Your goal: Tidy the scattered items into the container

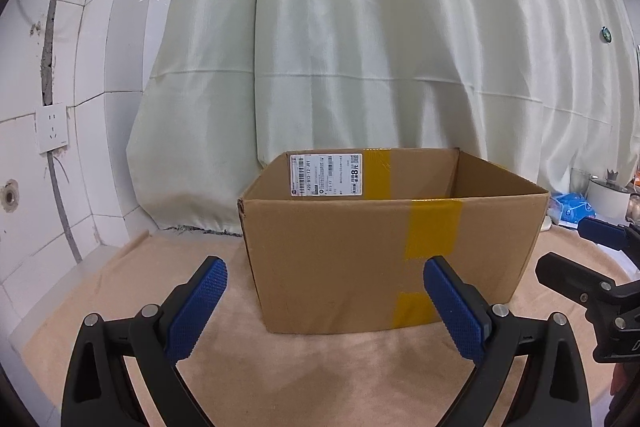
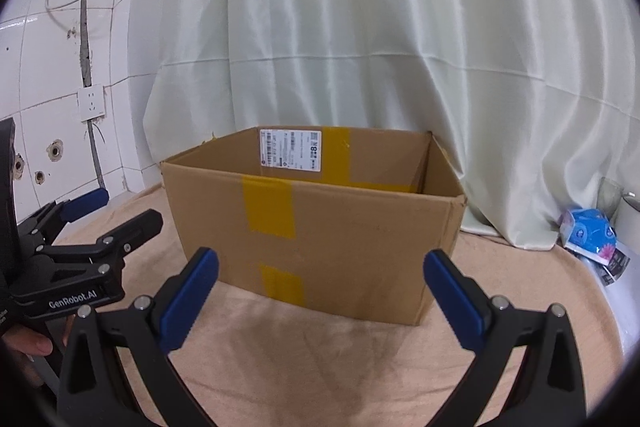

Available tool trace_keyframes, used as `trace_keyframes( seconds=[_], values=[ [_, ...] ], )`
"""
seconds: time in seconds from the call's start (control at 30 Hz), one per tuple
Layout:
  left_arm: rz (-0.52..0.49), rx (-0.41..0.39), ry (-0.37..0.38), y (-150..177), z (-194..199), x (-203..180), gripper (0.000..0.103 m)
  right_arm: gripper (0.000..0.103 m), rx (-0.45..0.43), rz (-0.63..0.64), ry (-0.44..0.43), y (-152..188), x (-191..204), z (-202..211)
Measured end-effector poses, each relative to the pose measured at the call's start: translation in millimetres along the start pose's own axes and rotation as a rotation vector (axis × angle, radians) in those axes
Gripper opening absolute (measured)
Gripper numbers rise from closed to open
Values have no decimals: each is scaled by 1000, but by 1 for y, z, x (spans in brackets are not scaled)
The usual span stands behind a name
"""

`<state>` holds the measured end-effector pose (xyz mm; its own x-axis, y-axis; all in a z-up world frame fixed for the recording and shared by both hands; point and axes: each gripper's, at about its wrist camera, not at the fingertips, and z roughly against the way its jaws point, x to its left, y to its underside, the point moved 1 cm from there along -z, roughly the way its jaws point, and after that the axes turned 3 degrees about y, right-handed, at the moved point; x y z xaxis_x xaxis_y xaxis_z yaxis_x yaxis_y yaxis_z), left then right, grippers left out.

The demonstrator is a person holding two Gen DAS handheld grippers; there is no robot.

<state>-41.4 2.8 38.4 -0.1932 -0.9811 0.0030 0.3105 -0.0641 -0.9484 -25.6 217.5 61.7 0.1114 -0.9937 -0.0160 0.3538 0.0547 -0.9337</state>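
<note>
Both hand-held grippers (image 1: 325,285) (image 2: 321,281) wide apart, empty

I see one brown cardboard box (image 1: 340,259), open-topped, upright on the beige cloth-covered surface (image 1: 160,287); yellow tape strips down its front, white shipping label inside its back wall.

Cardboard box (image 1: 340,259) floor hidden behind near wall; label (image 1: 326,174) print unreadable.
</note>
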Motion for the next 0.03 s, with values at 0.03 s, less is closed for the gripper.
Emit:
trace_keyframes(
  seconds=[0.03],
  values=[
    [3, 6, 3, 1, 0, 1, 99, 103, 0, 0, -1, 0, 0, 0]
  ],
)
